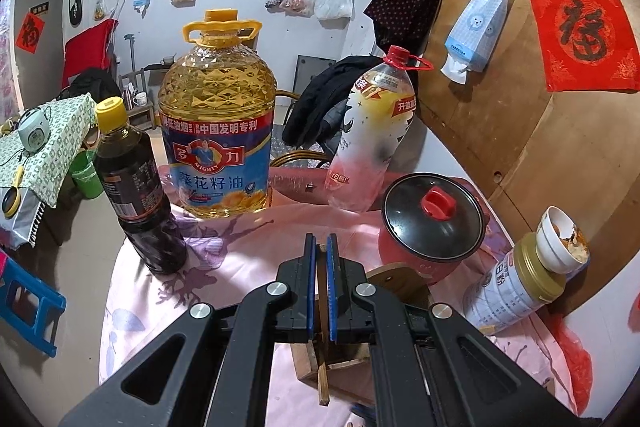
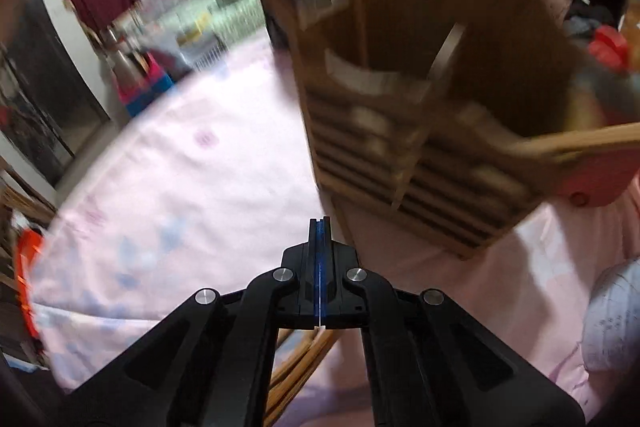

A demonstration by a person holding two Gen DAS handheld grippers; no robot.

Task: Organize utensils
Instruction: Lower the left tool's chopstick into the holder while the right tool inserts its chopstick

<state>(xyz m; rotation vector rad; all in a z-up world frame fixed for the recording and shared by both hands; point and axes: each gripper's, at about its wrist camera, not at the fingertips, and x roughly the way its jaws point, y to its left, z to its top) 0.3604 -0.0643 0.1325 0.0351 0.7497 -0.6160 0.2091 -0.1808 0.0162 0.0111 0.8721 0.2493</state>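
Ahead of the black, blue-padded left gripper [image 1: 320, 247]: pink floral tablecloth [image 1: 248, 251], golden oil bottle [image 1: 218, 123], red pot [image 1: 430, 227] under a black lid [image 1: 434, 217].

Round table [image 1: 248, 267], pink cloth: bottles, pot, wooden holder, probably chopsticks.

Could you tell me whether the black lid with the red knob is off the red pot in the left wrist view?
No, the black lid with the red knob sits closed on the red pot.
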